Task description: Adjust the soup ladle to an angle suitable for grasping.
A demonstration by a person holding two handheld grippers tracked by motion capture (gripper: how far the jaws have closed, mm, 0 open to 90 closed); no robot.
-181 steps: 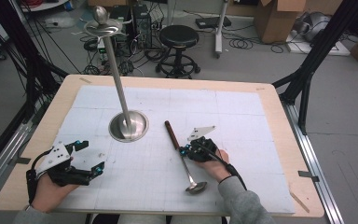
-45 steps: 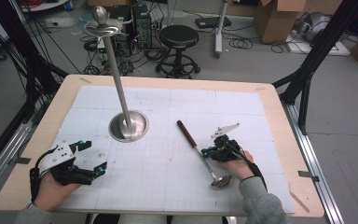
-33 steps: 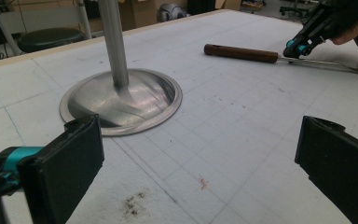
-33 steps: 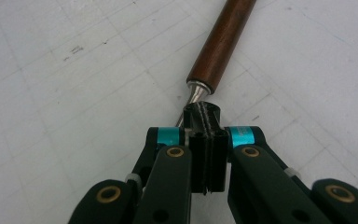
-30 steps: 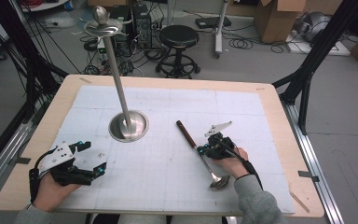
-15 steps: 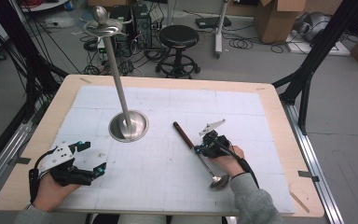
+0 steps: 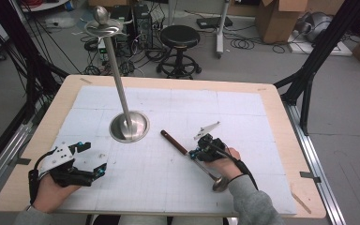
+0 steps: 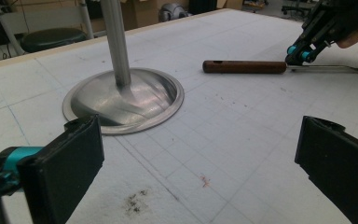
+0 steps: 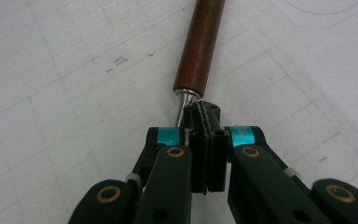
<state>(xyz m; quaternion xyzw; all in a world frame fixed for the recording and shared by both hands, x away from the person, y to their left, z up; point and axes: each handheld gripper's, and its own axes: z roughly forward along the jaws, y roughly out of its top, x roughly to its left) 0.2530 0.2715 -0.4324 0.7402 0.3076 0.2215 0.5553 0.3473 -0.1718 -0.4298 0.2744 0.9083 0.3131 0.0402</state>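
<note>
1. My right tool (image 9: pixel 200 116) was pressed together. In the right gripper view its pads sat just beside the thin metal shank of the ladle (image 7: pixel 194 154), right below the wooden handle (image 9: pixel 200 44); whether the shank was truly pinched or only touched from the side, I could not tell.
2. My left tool (image 7: pixel 82 161) rested spread wide on the surface (image 7: pixel 272 122), with nothing between its pads. In the left gripper view its jaws framed bare gridded mat.
3. The ladle lay flat on the white mat, handle pointing toward the stand, bowl (image 7: pixel 220 183) near my right wrist at the front edge.
4. The metal stand (image 7: pixel 129 126) stood upright, well apart from the ladle, its round base on the mat and its top disc (image 7: pixel 103 28) with nothing hanging from it.
5. I judged the work barely begun: the ladle was reached but not lifted. Left to do, as I read it, was securing the grip, raising the ladle, and carrying it to the stand.
</note>
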